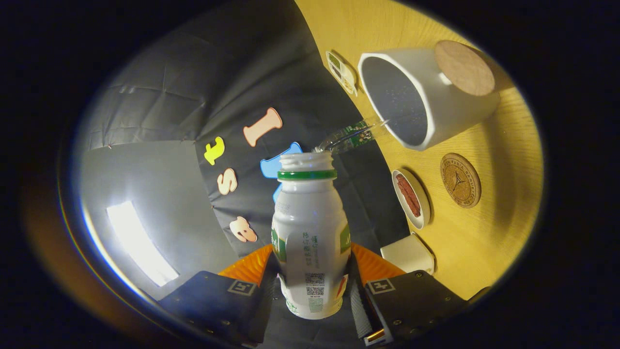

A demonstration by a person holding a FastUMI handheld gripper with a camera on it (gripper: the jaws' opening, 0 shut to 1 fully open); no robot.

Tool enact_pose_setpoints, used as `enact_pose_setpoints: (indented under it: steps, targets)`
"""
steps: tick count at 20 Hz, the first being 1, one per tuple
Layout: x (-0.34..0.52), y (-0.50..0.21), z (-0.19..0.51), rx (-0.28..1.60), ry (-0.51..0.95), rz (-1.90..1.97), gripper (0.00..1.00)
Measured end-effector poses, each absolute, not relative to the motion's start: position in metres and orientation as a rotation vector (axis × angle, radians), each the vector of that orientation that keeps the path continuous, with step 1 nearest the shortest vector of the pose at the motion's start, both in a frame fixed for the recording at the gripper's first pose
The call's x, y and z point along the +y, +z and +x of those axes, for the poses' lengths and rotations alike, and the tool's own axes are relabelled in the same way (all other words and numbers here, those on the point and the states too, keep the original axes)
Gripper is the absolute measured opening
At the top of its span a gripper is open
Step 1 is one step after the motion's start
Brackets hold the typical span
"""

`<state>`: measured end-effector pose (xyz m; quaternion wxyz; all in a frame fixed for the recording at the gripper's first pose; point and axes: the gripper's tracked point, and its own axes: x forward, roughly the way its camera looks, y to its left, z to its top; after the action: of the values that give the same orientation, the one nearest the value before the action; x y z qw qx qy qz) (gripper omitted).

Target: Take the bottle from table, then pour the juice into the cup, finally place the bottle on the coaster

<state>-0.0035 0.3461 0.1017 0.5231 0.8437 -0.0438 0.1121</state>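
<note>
Yellow bench (489,228) is tilting in view; my tool (312,286) is clamping the bottle (310,232), pouring into the cup (436,97); overtilting risks the stream overshooting the rim.

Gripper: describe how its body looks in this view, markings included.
The gripper has two dark, blocky housings, one on each side. Each carries a small square black-and-white marker tag on its upper inner corner. Small screws dot the housings. Ribbed, wedge-shaped fingers extend forward from them.
</note>
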Motion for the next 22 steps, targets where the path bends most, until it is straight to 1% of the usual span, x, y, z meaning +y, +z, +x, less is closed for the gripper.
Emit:
enact_pose_setpoints:
  steps: [11,22]
  targets:
    - [0.331,0.09,-0.003,-0.118,0.192,2.104,0.68]
    - [0.324,0.081,-0.01,-0.136,0.072,2.243,0.68]
